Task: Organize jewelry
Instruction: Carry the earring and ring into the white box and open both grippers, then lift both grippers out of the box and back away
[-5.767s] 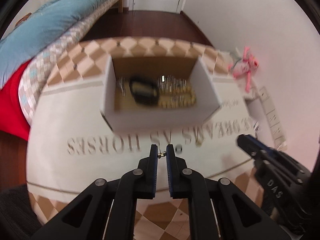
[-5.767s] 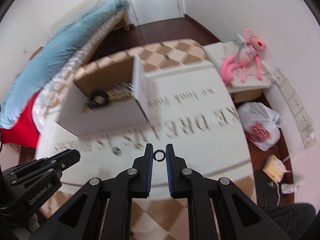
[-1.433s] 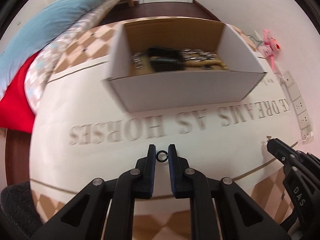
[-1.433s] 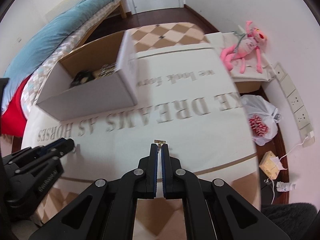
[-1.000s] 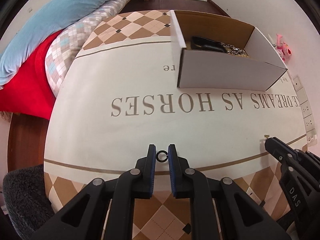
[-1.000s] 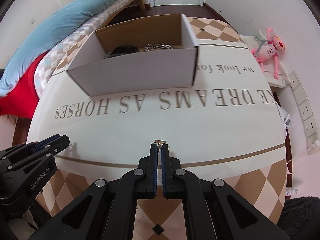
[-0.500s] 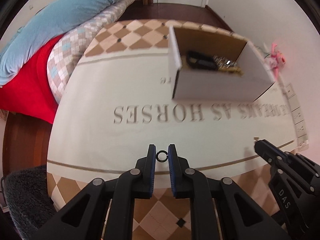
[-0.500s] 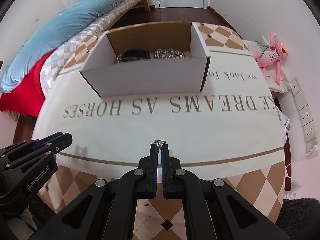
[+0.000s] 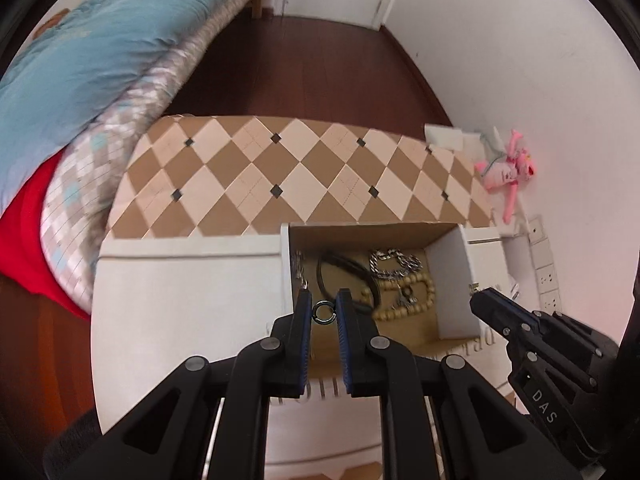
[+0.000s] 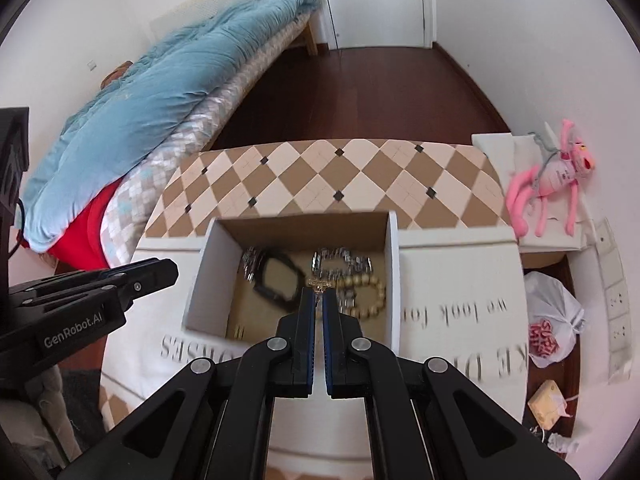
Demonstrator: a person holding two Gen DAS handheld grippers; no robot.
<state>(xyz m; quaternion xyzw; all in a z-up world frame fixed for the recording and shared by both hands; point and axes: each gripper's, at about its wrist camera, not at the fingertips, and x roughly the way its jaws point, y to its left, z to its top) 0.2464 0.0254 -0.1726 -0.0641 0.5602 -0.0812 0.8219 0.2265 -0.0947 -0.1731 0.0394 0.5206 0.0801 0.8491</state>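
Observation:
A white cardboard box (image 9: 452,264) (image 10: 208,268) with a brown inside stands on the table and holds a black cord, a silver chain (image 9: 394,262) and a wooden bead bracelet (image 9: 412,300) (image 10: 370,292). My left gripper (image 9: 323,312) is shut on a small dark metal ring (image 9: 323,313) and hangs over the box's near left part. My right gripper (image 10: 318,300) is shut on a small gold piece (image 10: 319,283) above the box's middle. Each gripper shows at the side of the other's view.
The table wears a cloth, white with lettering (image 10: 460,312) and tan diamonds (image 9: 304,176) at the far end. A bed with a blue quilt (image 10: 160,96) stands left. A pink plush toy (image 10: 556,176), wall sockets and a plastic bag (image 10: 552,332) are at right.
Both grippers have moved forward from the table's near edge to above the open box, each still holding its piece. The box now lies right under the fingertips.

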